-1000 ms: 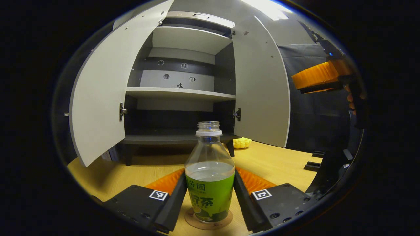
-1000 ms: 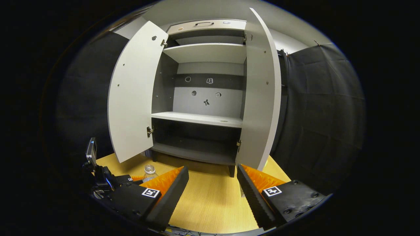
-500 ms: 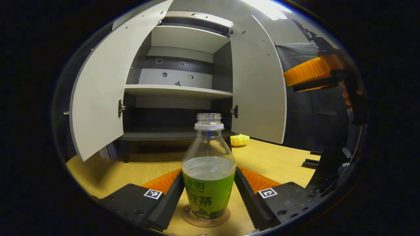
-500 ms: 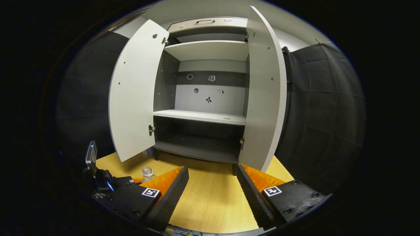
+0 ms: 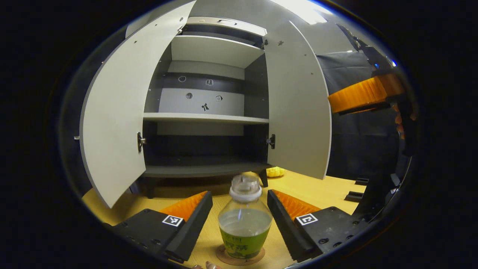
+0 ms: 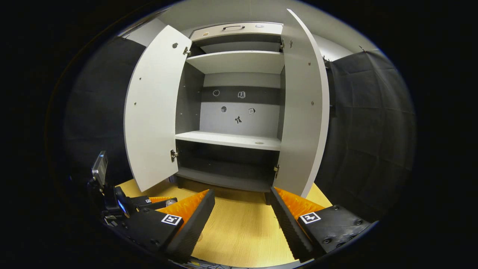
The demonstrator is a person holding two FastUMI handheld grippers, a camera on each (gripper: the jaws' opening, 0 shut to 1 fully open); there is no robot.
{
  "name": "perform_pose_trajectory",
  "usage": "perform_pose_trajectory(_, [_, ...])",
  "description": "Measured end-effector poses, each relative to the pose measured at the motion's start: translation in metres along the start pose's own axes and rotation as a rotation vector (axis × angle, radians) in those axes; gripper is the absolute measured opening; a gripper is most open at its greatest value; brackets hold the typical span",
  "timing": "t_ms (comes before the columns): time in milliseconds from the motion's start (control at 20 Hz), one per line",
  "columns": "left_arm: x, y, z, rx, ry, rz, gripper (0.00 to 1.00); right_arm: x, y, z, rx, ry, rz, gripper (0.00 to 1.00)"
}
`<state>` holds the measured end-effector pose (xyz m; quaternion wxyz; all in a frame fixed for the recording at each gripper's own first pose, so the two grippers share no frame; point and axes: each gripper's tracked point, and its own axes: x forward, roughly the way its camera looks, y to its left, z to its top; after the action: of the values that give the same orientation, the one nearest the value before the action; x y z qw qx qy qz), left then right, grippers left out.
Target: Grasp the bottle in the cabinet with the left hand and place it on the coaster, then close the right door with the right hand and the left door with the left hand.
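The left gripper (image 5: 239, 209) hangs with its jaws spread apart, and the bottle (image 5: 245, 220) stands upright between and just below its two fingers, touching neither. The bottle sits on the round coaster (image 5: 224, 257), which lies on the wooden table (image 5: 321, 190) under the gripper. Ahead of this gripper stands the cabinet (image 5: 206, 119) with both doors swung wide: the left door (image 5: 115, 112) off to its left, the right door (image 5: 298, 104) to its right. A yellow object (image 5: 275, 172) lies on the table near the cabinet's foot, beyond the right finger. Farther right and higher up, the right gripper (image 5: 364, 96) shows as an orange finger held by a hand (image 5: 401, 119).

The right gripper (image 6: 242, 220) is open too, with nothing between its fingers. It faces the cabinet (image 6: 239, 112) straight on, the right door (image 6: 304, 112) just ahead of its right finger. The left gripper (image 6: 149, 201) is low to its left.
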<state>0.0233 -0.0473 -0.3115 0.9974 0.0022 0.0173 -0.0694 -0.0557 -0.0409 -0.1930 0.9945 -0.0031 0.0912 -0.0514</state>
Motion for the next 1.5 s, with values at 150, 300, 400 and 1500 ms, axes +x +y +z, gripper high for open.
perform_pose_trajectory(150, [0.004, -0.007, 0.054, 0.037, -0.023, -0.043, 0.93, 0.001, -0.002, 0.034, 0.003, -0.038, -0.023, 0.98])
perform_pose_trajectory(300, [0.004, -0.009, 0.113, 0.096, -0.046, -0.092, 0.94, 0.000, -0.024, 0.070, -0.014, -0.063, -0.107, 0.98])
perform_pose_trajectory(400, [0.001, -0.007, 0.150, 0.118, -0.055, -0.131, 0.94, -0.003, -0.044, 0.100, -0.006, -0.102, -0.185, 0.98])
perform_pose_trajectory(1500, [-0.038, 0.042, 0.248, -0.019, 0.001, -0.028, 0.94, 0.015, -0.199, 0.182, 0.135, -0.218, -0.303, 0.98])
